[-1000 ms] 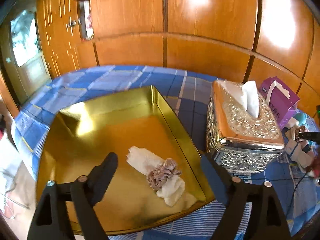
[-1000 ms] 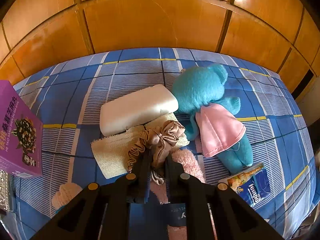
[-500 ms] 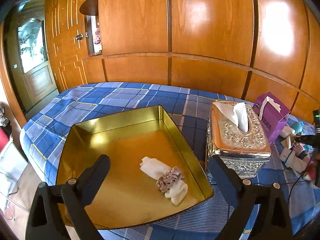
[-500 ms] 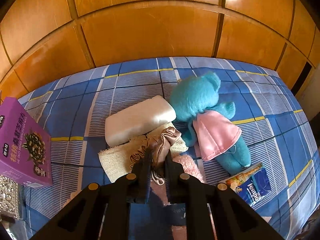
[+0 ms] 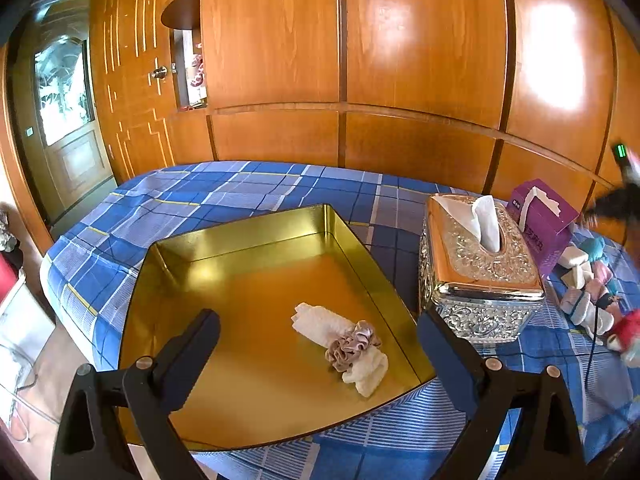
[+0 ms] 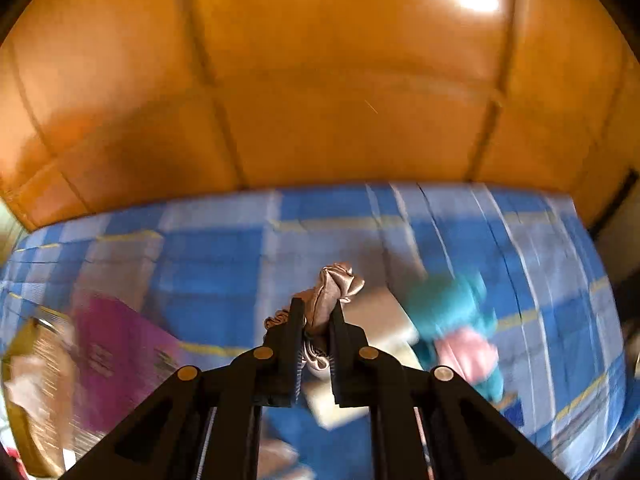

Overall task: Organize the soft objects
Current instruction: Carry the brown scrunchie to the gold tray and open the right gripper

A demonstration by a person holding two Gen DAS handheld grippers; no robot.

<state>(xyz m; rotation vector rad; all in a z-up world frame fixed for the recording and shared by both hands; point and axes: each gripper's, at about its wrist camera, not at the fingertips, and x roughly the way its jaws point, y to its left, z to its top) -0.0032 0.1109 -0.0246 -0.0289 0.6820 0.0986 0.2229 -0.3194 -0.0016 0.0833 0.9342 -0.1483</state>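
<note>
Two hand-held grippers work over a bed spread with a blue plaid cover [image 5: 248, 184]. The left gripper [image 5: 318, 330], its jaws having just spread wide with nothing between them, hangs above one gold tray [image 5: 248, 224]. Just ahead of its fingertips, toward the right finger, one mauve scrunchie [image 5: 352, 346] lies on one rolled white cloth [image 5: 320, 320] whose long axis runs diagonally, from ahead of the gripper back toward its right finger. The rest of the tray floor, ahead and toward the left finger, is bare; the tray's right wall stands close to one silver tissue box [image 5: 480, 280], with one purple box [image 5: 548, 216] beyond it.

The right gripper [image 6: 316, 320] is clamped on one bronze satin scrunchie [image 6: 336, 284], which sticks up lengthwise past the fingertips, clear of the bed. Below and to the right, blurred, lies one teal plush toy [image 6: 448, 304] with a pink garment; a magenta box [image 6: 116, 344] sits to the left. Open cover stretches ahead to the wood-panelled wall [image 6: 320, 100]
</note>
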